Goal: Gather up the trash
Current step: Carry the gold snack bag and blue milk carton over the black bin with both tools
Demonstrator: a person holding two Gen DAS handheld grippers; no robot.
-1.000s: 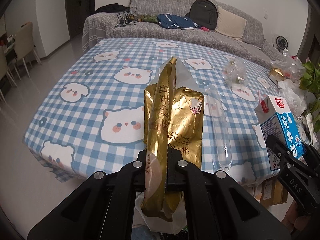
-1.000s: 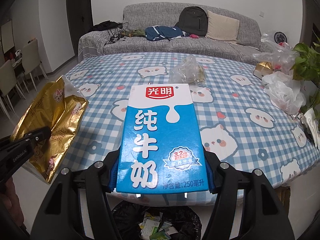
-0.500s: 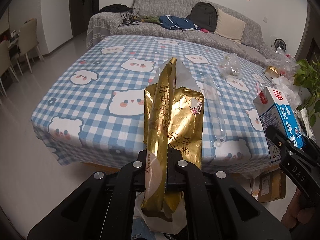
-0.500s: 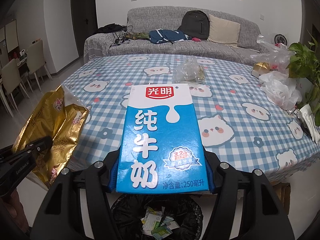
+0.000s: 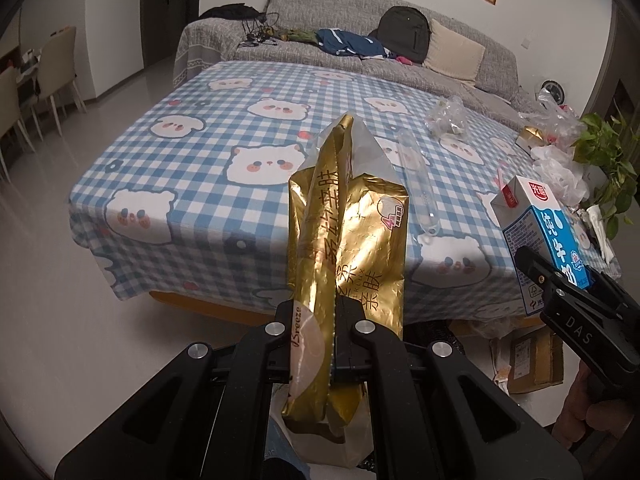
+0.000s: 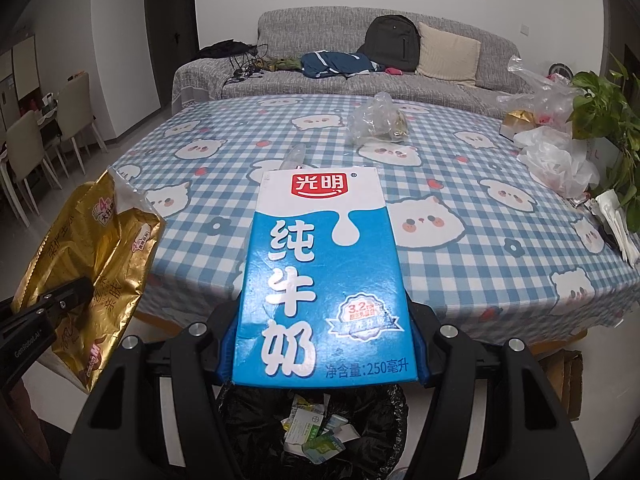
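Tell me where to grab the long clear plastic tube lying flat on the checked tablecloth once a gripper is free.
Take the long clear plastic tube across its middle, coming from above with the jaws spanning its narrow width. It lies flat on the blue checked tablecloth, its length running away from the near table edge, with bare cloth either side. Likely slippery, so close gently.

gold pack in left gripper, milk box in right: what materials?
Gold pack: looks like thin metallised plastic film, shiny; sharp creases and glare, pale lining at the torn top. Milk box: apparently coated paperboard carton, semi-gloss; crisp folded edges, flat printed face with soft sheen.
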